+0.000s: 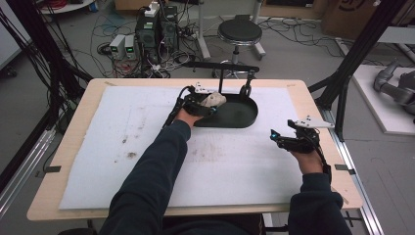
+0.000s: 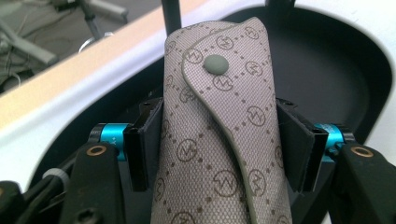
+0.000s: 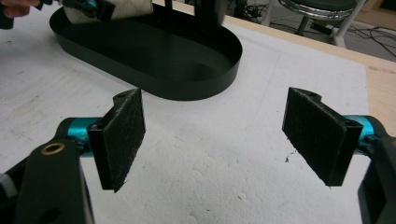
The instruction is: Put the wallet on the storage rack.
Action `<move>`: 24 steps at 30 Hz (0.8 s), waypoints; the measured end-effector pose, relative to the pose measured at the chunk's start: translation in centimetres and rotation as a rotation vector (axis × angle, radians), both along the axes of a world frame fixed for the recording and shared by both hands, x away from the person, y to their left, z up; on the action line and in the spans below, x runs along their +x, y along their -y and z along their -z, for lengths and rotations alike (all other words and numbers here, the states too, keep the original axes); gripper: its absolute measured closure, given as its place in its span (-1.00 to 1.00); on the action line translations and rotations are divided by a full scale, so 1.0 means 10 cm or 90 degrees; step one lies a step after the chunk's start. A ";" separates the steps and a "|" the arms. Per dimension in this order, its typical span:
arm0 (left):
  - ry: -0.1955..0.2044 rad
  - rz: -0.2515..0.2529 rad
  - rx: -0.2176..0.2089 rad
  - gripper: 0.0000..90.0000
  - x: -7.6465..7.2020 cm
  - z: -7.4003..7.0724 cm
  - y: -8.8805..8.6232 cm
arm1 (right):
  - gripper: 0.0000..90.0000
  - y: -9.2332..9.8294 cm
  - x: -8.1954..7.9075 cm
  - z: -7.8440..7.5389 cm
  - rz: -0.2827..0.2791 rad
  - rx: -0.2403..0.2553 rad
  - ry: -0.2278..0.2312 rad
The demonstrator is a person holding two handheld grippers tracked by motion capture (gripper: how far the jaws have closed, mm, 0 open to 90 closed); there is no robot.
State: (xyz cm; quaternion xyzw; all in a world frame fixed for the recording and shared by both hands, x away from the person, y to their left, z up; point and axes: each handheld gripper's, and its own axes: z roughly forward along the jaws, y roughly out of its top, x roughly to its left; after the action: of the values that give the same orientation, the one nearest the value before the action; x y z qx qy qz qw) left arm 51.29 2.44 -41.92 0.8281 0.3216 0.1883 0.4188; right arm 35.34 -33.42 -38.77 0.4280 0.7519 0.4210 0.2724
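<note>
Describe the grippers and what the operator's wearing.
Both grippers, left and right, are black with flat black padded fingers on cyan-blue barrels and brass-coloured pivot rivets. Each carries a grey three-cornered plate on top and trails a black cable. The person wears dark long sleeves.

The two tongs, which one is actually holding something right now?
The left tongs, over the black tray, are clamped on a patterned grey pouch with a snap button. The right tongs are open over the white mat.
</note>
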 end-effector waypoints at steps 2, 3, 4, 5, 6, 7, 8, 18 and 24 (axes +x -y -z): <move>-0.008 -0.005 0.015 -0.16 0.01 0.05 0.01 | -0.52 0.01 0.00 0.00 0.003 0.002 -0.001; -0.011 -0.010 0.019 -0.17 0.02 0.06 0.01 | -0.52 0.02 0.00 0.01 0.002 0.003 -0.001; -0.012 -0.015 0.020 -0.18 0.03 0.08 0.01 | -0.52 0.02 0.00 0.01 0.003 0.004 -0.003; -0.012 -0.018 0.019 -0.19 0.03 0.08 0.02 | -0.52 0.02 0.00 0.00 0.003 0.003 -0.001; -0.016 -0.023 0.012 -0.21 0.03 0.08 0.02 | -0.52 0.02 -0.01 0.00 0.003 0.004 -0.001; -0.022 -0.025 0.004 -0.24 0.04 0.08 0.01 | -0.52 0.02 0.00 0.00 0.003 0.003 0.000; -0.022 -0.023 -0.002 -0.25 0.03 0.07 0.01 | -0.52 0.02 0.00 0.00 0.004 0.003 -0.001; 0.007 -0.015 -0.089 -0.28 -0.25 -0.28 -0.27 | -0.52 0.00 0.00 0.01 -0.002 0.003 -0.001; 0.063 -0.030 -0.179 -0.57 -0.70 -0.42 -0.73 | -0.52 -0.02 0.00 0.01 -0.018 0.001 0.003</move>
State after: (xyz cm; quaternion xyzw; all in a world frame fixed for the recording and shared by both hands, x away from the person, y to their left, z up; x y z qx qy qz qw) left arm 44.33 9.78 -37.74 0.7435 0.3428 0.1918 0.5412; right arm 35.34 -33.18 -38.89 0.4164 0.7571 0.4264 0.2675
